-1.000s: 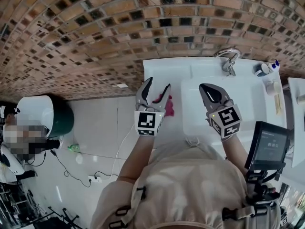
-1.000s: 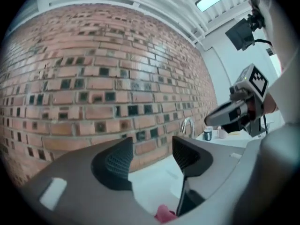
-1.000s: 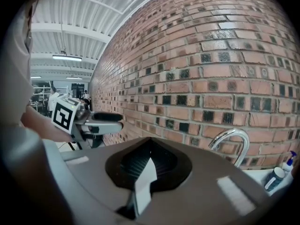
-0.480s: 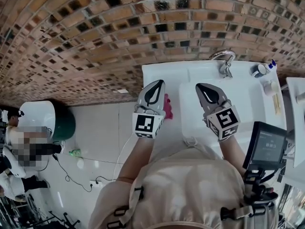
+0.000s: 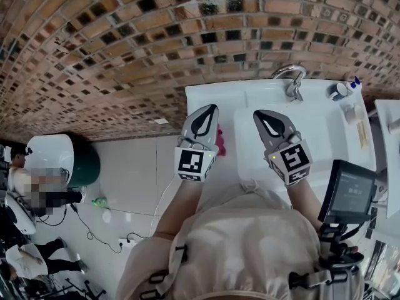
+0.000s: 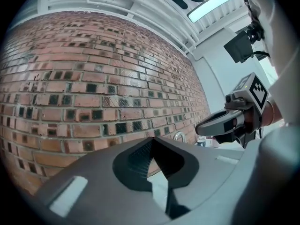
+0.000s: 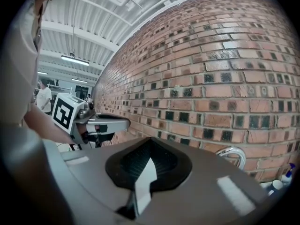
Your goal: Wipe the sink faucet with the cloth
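Head view, left gripper [image 5: 210, 109] closed, right gripper [image 5: 257, 114] closed, cloth [image 5: 220, 142] seemingly beneath left

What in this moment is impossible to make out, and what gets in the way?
- Pink cloth: head view, mostly hidden behind the left tool; whether they touch is unclear.
- Faucet: right gripper view, base hidden behind the right tool.
- Small containers right of the faucet: head view, too small to identify.

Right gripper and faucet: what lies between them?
Only bare white sink basin lies between the right gripper and the faucet, as the head view shows.
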